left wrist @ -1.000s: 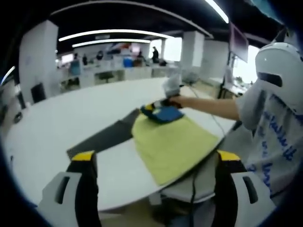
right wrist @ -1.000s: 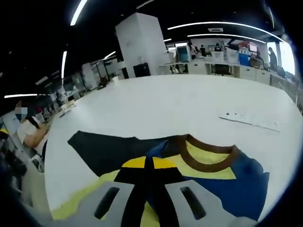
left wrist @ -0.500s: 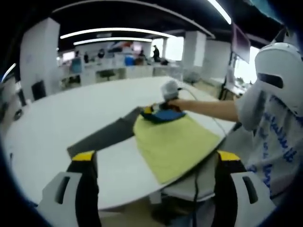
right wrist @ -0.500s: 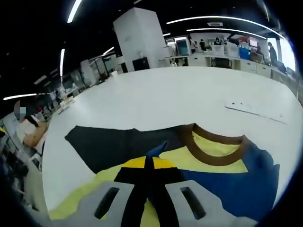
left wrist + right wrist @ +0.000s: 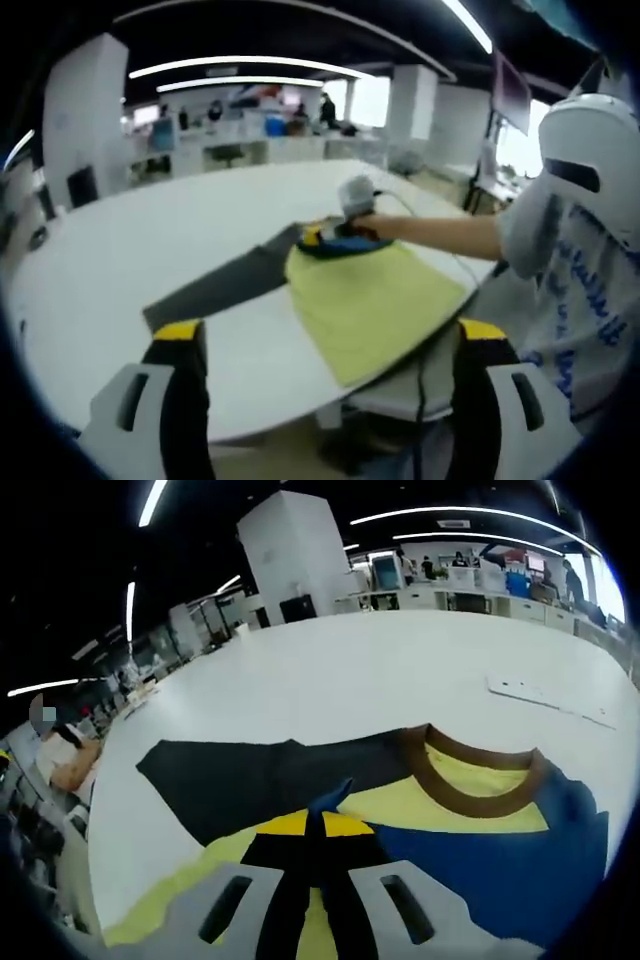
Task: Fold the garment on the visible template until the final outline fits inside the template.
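Garment (image 5: 440, 810) over dark template (image 5: 230, 780), right tool (image 5: 315, 825) pinching blue fabric, left tool (image 5: 325, 345) spread wide off table (image 5: 120, 250) edge.

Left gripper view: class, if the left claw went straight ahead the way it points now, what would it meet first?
Probably the near edge of the white table, with the yellow garment beyond. The left claw hangs open short of the table; depth is unclear.

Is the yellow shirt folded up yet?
Partly folded. The yellow shirt has its blue sleeve turned over it, pinched by the right gripper.
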### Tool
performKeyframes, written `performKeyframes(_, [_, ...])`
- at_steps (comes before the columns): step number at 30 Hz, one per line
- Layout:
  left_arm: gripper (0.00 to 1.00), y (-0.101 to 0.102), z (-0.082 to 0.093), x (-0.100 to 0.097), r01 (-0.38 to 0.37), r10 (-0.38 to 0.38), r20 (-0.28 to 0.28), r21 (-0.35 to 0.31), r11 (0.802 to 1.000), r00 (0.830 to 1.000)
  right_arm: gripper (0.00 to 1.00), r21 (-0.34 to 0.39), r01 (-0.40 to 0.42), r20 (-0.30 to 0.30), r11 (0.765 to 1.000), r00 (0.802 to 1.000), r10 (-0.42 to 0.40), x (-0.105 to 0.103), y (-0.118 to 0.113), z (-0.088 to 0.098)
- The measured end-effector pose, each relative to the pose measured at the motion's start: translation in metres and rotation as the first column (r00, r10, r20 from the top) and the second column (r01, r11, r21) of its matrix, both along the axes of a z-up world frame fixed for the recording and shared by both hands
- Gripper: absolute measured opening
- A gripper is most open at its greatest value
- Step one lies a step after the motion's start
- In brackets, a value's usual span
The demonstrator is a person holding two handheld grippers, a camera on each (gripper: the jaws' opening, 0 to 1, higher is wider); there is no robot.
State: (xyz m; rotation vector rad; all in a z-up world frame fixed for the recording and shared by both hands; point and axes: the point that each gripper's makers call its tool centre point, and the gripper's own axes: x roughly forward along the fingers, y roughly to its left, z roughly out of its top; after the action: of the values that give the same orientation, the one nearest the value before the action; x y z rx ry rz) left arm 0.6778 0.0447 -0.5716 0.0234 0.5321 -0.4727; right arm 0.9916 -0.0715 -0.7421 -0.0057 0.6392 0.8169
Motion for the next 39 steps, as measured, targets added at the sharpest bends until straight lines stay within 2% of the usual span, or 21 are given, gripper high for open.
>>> performKeyframes(19, [0.97,0.005,-0.004,-0.001,-0.008,0.008,-0.013,-0.003,1.0,1.0,0.03,-0.042,-0.019,-0.022,0.999,1.0,0.018,-0.006,0.004,-0.02])
performKeyframes(29, [0.96,0.004,-0.003,0.0,0.001,-0.001,-0.016,-0.001,1.0,1.0,0.03,-0.056,-0.048,0.012,0.997,0.999,0.049,-0.011,0.006,-0.017])
performKeyframes(36, [0.95,0.002,-0.002,0.001,0.009,-0.009,-0.011,-0.001,1.0,1.0,0.09,-0.03,-0.078,0.026,0.997,0.997,0.079,-0.019,0.01,-0.01])
performKeyframes(37, [0.95,0.002,-0.001,0.001,0.011,-0.012,-0.008,-0.001,1.0,1.0,0.09,0.026,-0.071,0.017,0.997,0.997,0.071,-0.02,0.015,-0.002])
performKeyframes(39, [0.95,0.001,0.0,0.0,0.014,-0.014,-0.006,-0.001,1.0,1.0,0.1,0.068,-0.064,0.015,0.996,0.998,0.063,-0.019,0.016,0.009])
